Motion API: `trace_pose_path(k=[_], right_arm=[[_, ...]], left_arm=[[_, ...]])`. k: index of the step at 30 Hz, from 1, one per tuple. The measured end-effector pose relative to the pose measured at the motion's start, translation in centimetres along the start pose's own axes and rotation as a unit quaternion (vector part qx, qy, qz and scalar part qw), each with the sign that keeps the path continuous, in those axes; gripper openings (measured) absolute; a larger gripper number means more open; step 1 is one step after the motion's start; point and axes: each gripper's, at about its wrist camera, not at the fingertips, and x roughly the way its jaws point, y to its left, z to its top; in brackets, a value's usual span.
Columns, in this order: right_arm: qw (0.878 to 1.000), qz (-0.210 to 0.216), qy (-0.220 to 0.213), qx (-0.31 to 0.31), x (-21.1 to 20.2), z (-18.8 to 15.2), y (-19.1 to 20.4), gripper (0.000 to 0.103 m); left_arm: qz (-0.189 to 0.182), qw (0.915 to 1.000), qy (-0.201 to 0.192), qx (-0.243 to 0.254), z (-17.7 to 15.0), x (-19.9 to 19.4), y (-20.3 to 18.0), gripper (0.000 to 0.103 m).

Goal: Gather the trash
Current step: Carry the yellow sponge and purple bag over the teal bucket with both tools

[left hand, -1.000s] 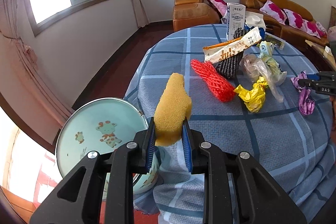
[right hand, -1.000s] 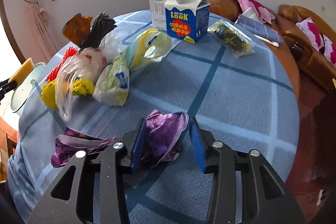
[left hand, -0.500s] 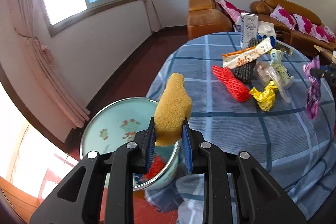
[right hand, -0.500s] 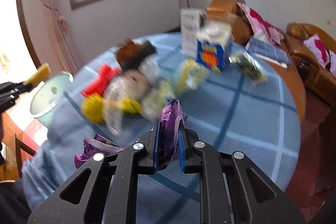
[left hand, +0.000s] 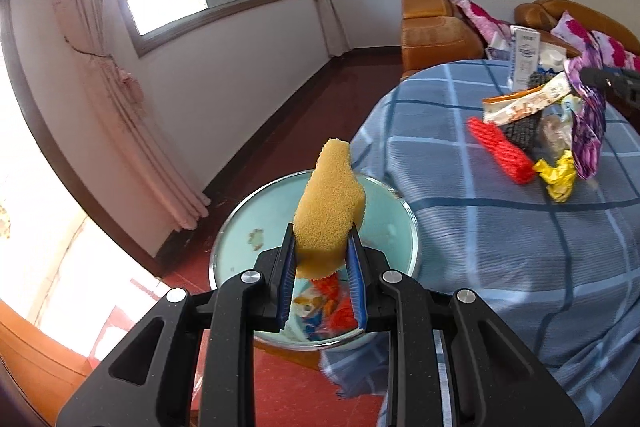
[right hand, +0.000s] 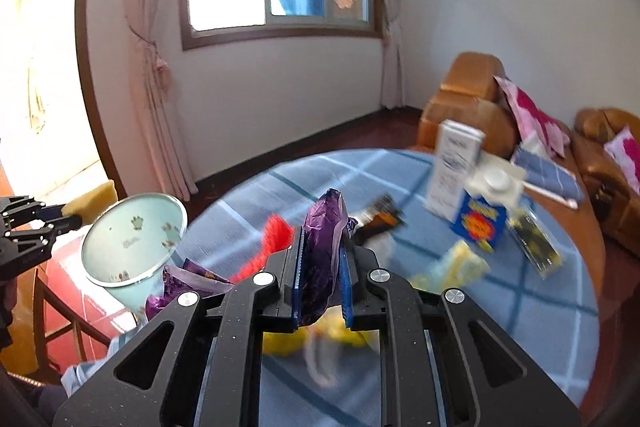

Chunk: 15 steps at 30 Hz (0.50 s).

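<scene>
Above the basin [left hand: 240, 223], left gripper [left hand: 321, 261] clamps sponge [left hand: 330, 211]; right gripper [right hand: 322, 267] pinches purple wrapper [right hand: 320, 247].

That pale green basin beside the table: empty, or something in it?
Not empty. The pale green basin holds colourful wrappers at its bottom, seen in the left wrist view.

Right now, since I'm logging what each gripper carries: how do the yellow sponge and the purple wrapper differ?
The yellow sponge is a thick, porous block that stands stiff and upright above the left gripper; the purple wrapper is thin, shiny, crumpled film, with a loose tail drooping below the right gripper. The sponge sits over the pale green bin; the wrapper is over the table. Both are clamped between blue pads.
</scene>
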Motion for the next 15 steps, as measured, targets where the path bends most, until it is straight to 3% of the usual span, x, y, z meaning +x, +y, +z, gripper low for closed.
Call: trace_pose_path(k=[15], right_arm=[[0.996,0.049,-0.009,-0.067,6.6,2.3,5.9,0.015]], left_arm=[[0.042,0.9987,0.027,-0.004,-1.1,1.6,2.3,0.023]])
